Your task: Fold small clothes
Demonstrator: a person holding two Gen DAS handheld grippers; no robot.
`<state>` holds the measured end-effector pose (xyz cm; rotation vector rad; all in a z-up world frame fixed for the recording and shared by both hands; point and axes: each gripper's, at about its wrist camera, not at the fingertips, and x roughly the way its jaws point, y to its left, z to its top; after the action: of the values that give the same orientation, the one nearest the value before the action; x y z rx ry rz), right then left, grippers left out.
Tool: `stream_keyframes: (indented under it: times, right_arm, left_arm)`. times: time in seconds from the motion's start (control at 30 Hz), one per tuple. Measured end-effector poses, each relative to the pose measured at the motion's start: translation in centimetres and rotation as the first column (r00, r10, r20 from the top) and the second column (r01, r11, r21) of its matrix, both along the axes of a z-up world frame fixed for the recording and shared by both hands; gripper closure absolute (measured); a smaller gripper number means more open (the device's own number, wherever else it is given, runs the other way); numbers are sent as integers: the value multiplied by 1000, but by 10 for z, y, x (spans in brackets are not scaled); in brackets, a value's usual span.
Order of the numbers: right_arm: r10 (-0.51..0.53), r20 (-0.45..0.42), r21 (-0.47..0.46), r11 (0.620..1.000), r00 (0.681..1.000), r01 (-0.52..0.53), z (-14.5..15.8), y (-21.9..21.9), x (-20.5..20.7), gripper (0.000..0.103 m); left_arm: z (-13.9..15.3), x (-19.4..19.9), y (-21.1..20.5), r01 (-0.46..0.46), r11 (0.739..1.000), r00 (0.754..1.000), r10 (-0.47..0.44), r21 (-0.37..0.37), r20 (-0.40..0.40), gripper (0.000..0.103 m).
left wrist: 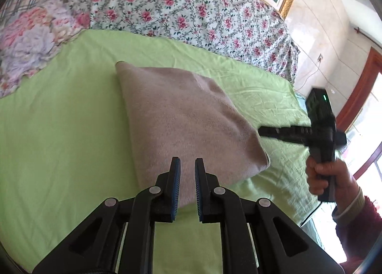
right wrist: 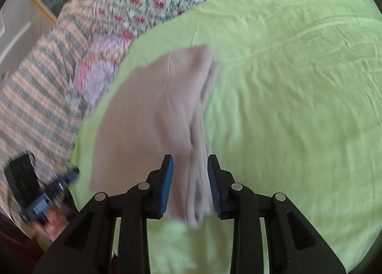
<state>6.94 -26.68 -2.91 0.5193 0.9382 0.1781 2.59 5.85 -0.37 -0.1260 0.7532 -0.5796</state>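
Lighting: bright, even daylight in both views. In the left wrist view it enters from the blown-out window (left wrist: 372,166) at the right edge, which shows white glare.

Shadows: soft and faint; a slight one under the folded beige-pink knitted garment (left wrist: 183,116) on the light green bed sheet (left wrist: 59,130).

Sharpness: left wrist view crisp throughout. Right wrist view motion-blurred: the garment (right wrist: 155,116) edges smear, the striped orange-and-grey blanket (right wrist: 35,97) streaks.

Distortion: strong fisheye bowing; dark circular vignette at all corners.
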Motion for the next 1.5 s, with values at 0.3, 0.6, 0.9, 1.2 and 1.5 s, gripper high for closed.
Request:
stream_keyframes:
  times: [0.3,0.6,0.9,1.2,1.5]
  right_arm:
    - [-12,-22,70,997,1000,13,-15,-11,84,94]
    - [6,-65,-95,995,998,-12,-30,-6,99,94]
    - [1,79,-82,997,997,6,22,-4,39,86]
    - [21,62,-40,999,998,-19,18,10,41,86]
    - [66,39,-69,996,997,-64,9,23,24,86]
  left_arm:
    - [-45,27,-5,33,999,991,-32,0,-131,94]
    - [-66,31,-19,13,1000,988,-8,26,-156,95]
    - [-44,18,-9,28,999,987,-31,-17,-156,92]
    - [-22,23,-4,8,1000,996,-9,-13,-94,87]
    - [-33,22,-1,5,1000,994,-5,-1,-111,87]
